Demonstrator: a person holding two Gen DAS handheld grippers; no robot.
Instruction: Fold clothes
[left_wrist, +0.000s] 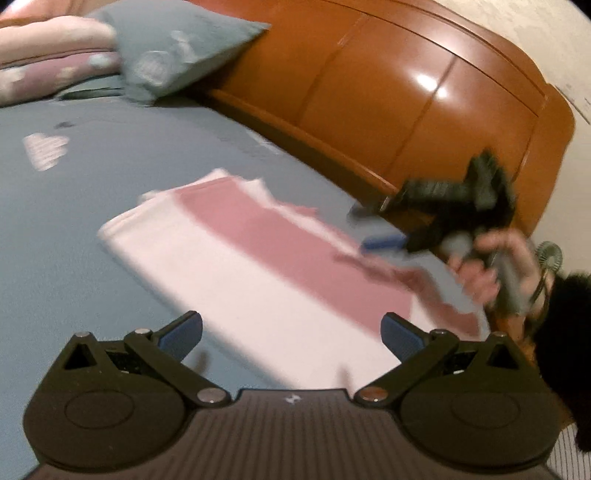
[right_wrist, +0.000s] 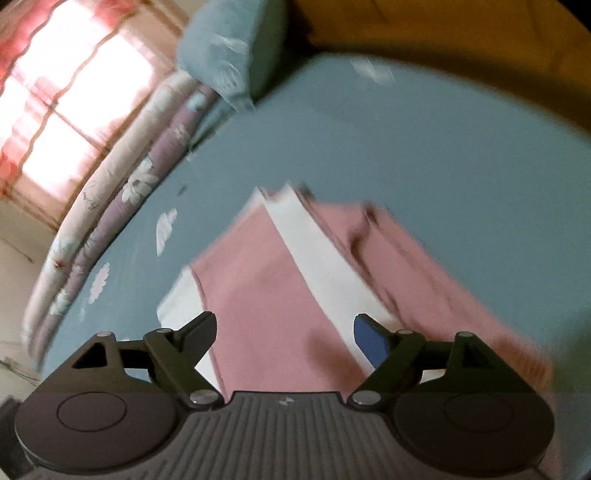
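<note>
Now garment (left_wrist: 258, 266) lies folded on bed (left_wrist: 74, 221), frame centre. Left tongs (left_wrist: 291, 332) spread, empty; right tongs (right_wrist: 284, 339) spread, empty, over cloth. Next fold likely: pinch both near corners evenly, lift low, align edges.

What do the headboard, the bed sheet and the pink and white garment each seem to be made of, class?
Headboard: apparently wood with a glossy varnish, judging by its orange-brown panels and bright light reflections.
Bed sheet: matte woven fabric, probably cotton, blue-grey with printed white flowers.
Pink and white garment: soft matte cloth, perhaps a cotton knit, as it lies folded in flat layers with soft creases.
</note>
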